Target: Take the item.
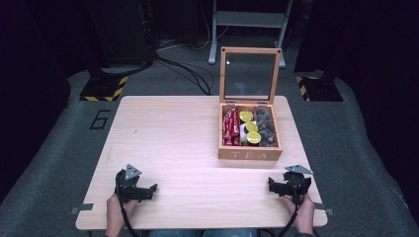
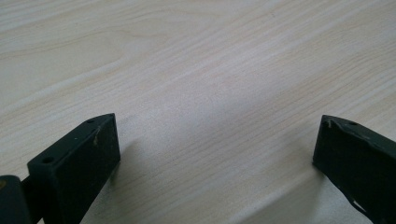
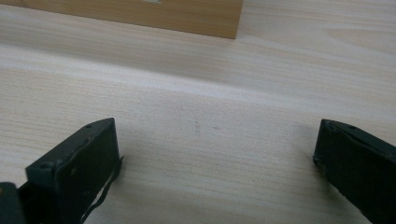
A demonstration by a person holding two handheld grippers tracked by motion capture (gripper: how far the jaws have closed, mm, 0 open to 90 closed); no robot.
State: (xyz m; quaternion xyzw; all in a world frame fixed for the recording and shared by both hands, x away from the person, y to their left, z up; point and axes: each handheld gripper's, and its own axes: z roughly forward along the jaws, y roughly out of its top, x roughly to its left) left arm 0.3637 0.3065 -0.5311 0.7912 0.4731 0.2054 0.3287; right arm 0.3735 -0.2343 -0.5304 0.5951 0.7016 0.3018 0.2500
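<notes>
1. On the table, high view: left gripper rests near the front left edge, jaws spread, nothing between them, pointing toward the right. Right gripper rests near the front right edge, jaws apart and empty, pointing toward the left. Tea box stands on the right half, just beyond the right gripper and apart from it. Lid stands upright at the far side, so the box opens upward; its labelled front wall faces the person. Box looks roughly square, so no clear long axis. Inside: red packets in the left compartment, yellow-topped capsules in the middle, dark sachets on the right.

2. Left gripper view: jaws wide, released, bare tabletop between them; they sit low over the wood.

3. Right gripper view: jaws wide, released, holding nothing. Box's wooden wall runs across the top, well clear of the jaw tips.
</notes>
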